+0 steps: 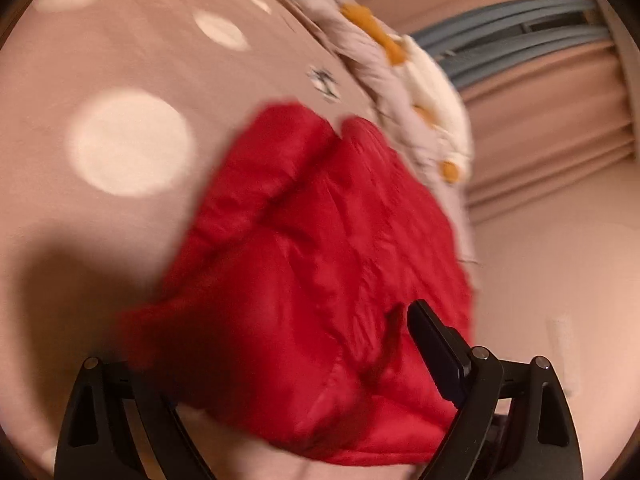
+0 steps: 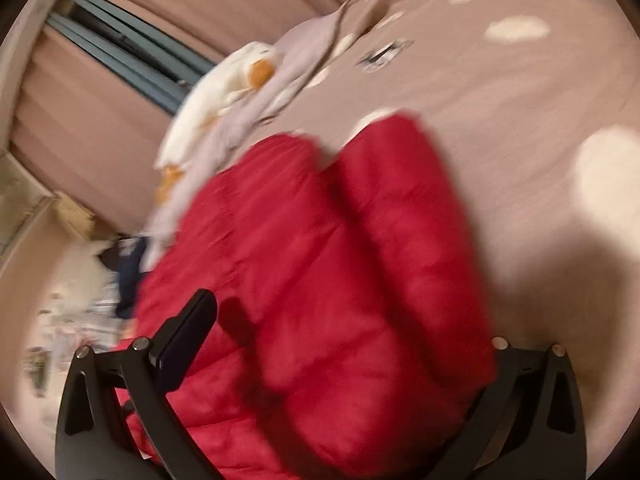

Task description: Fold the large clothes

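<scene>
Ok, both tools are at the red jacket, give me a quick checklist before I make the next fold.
1. Left tool over the red jacket: ok, the padded fabric lies between its fingers.
2. Left tool grip: cannot tell; one finger is hidden under the fabric.
3. Right tool over the jacket: ok, fabric fills the gap between its fingers.
4. Right tool grip: cannot tell, for the same reason.
5. Jacket flat on the spotted bedspread: not ok, it lies bunched in thick rolls.
6. Fold area free: not ok, a pale printed garment lies against the jacket's far edge.
7. Picture sharpness: not ok, both views are motion-blurred.
</scene>
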Available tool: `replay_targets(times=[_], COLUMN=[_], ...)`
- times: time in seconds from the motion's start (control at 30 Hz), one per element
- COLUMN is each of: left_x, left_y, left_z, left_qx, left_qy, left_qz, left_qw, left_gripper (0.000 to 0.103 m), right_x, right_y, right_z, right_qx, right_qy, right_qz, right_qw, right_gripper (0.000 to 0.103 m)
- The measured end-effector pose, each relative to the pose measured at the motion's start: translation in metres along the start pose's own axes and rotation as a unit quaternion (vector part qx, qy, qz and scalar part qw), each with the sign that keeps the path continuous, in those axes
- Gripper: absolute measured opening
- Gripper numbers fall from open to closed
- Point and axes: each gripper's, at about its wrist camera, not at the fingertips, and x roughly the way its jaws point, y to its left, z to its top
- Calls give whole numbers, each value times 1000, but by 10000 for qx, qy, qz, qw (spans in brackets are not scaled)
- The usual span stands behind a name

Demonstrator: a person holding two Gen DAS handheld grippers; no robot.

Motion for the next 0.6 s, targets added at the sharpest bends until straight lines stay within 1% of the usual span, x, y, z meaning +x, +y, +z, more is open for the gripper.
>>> replay_targets(times=[0.03,0.07,0.1,0.13,0.17,0.2,0.23,0.27,0.3,0.33,0.37,0.43,0.5,0.53,0.6], left_x=[5,6,6,6,7,9,11,13,14,14,12,5,-1,-4,-13], left_y=[3,5,8,11,15,18,16,10,1,-6,-13,-20,-29,-33,-48], left_z=[2,4,6,7,7,8,7,5,2,0,-3,-6,-5,-4,-6], left_qx=[-79,-128,-190,-283,-381,-422,-304,-112,142,359,576,779,967,1125,1620], left_qy=[59,28,-80,-186,-263,-362,-477,-568,-681,-793,-921,-1121,-1284,-1375,-1720], left_qz=[-150,-265,-281,-265,-291,-346,-279,-85,180,392,584,722,859,995,1432], left_qw=[9998,9996,9994,9991,9985,9979,9980,9983,9974,9954,9924,9880,9832,9790,9611], left_gripper=[90,82,76,64,56,53,50,47,47,45,41,38,36,35,35], right_x=[1,1,1,-1,-1,4,10,11,12,12,11,9,7,9,4], right_y=[2,2,0,-5,-11,-17,-19,-17,-13,-5,0,1,1,2,8], right_z=[-2,-3,-4,-4,-3,-2,0,1,1,-2,-3,-3,-4,-1,-7], right_qx=[-2,19,66,139,234,359,376,294,172,-22,-130,-132,-141,-246,-596], right_qy=[-38,-94,-151,-262,-324,-238,-186,-164,-164,-185,-207,-231,-196,-136,-29], right_qz=[14,60,118,153,34,136,272,273,169,-2,-84,-46,61,57,60], right_qw=[10000,9999,9998,9994,9992,9990,9988,9991,9996,9998,9997,9996,9997,9996,9982], right_gripper=[103,102,99,81,58,54,45,43,42,41,39,36,36,35,35])
